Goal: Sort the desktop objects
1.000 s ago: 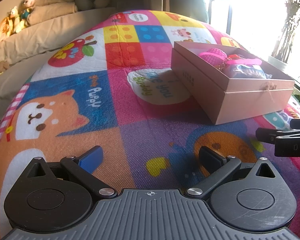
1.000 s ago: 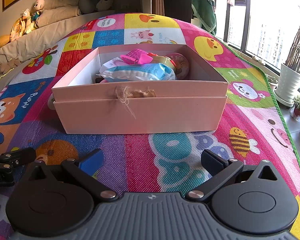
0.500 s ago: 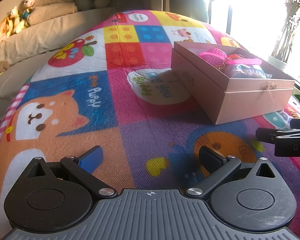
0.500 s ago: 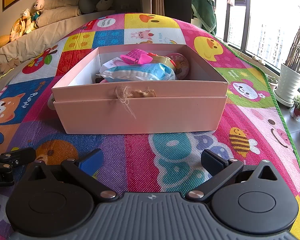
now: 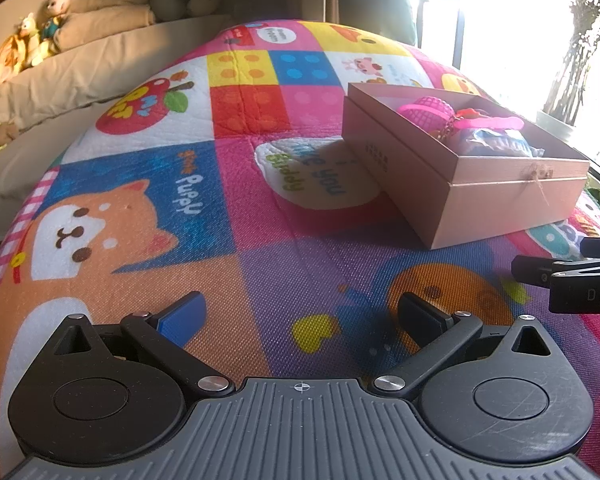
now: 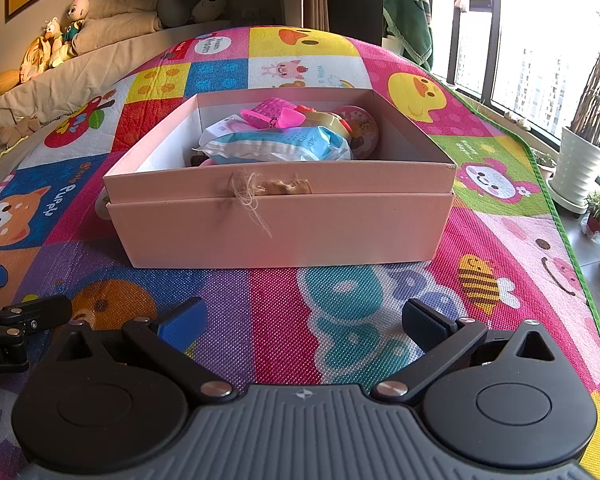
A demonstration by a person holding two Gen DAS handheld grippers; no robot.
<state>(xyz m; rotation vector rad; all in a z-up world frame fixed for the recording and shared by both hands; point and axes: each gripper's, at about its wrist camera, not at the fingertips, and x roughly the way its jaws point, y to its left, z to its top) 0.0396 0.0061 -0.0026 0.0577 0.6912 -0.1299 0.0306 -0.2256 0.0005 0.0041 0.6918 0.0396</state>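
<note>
Left gripper [image 5: 300,312]: held spread apart, nothing gripped, low over mat [image 5: 260,272].
Right gripper [image 6: 304,316]: held spread apart, nothing gripped, facing box.
Box [image 6: 280,224]: pink cardboard, set on mat ahead; judged light, stiff; best gripped at rim.
Tissue pack [image 6: 276,144]: laid in box; judged soft, light.
Writing: "Puppy" printed on mat.

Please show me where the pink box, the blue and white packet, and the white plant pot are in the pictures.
pink box [image 6: 280,232]: right wrist view, on its front wall.
blue and white packet [image 6: 276,146]: right wrist view, on its top face.
white plant pot [image 6: 578,170]: right wrist view, on its side.
</note>
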